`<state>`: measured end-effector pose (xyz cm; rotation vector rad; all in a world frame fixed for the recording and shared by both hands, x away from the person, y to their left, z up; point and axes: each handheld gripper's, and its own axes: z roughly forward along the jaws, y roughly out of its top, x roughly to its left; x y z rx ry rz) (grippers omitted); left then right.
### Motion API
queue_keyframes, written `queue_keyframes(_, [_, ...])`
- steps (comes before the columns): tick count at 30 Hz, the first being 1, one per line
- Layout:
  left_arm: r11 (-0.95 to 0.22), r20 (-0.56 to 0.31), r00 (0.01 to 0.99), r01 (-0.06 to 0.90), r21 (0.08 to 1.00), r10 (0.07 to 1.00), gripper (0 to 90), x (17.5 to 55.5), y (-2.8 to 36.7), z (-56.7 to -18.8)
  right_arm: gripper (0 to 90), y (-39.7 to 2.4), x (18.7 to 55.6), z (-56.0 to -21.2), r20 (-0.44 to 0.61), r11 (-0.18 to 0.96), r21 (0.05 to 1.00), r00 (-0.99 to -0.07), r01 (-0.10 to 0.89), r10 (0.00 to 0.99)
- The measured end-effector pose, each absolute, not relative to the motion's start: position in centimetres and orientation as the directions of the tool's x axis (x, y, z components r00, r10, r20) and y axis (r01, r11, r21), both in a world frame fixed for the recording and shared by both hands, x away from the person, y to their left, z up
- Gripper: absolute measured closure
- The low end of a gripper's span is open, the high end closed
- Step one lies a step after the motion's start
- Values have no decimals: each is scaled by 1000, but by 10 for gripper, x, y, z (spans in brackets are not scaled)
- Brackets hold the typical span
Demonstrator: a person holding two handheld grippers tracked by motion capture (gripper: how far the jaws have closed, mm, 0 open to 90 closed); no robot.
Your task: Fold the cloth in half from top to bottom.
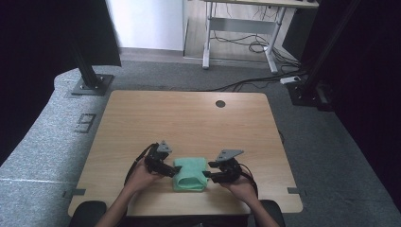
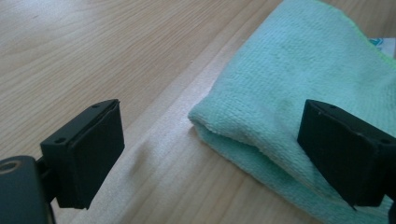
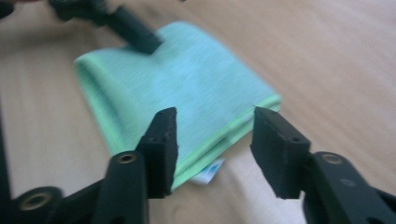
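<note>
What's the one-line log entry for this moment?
left claw: open, at towel edge | right claw: open, at opposite edge | towel: folded, flat on table

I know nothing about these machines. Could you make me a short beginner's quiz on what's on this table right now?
1. True or false: the folded green terry cloth lies between the left tool and the right tool.
2. Are the right tool's jaws A) open or B) clamped shut?
3. Fill in: a small white ____ sticks out from under the cloth's edge, seen in the right gripper view.

Key: 1 true; 2 A; 3 label.
</note>
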<state>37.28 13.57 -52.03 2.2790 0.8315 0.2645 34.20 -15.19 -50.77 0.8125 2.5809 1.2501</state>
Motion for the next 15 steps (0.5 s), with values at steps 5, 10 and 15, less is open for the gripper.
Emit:
queue_keyframes(5, [-559, -41, 776, 488, 670, 629, 73, 365, 137, -518, 412, -146, 353, -507, 80, 494, 765, -822, 414, 564])
queue_keyframes(10, [-570, -43, 784, 487, 662, 619, 73, 349, 137, -521, 322, -131, 360, -519, 59, 531, 730, -815, 429, 577])
queue_keyframes(15, [-594, -22, 778, 496, 633, 627, 73, 345, 135, -530, 280, -130, 354, -526, 26, 549, 717, -804, 429, 594])
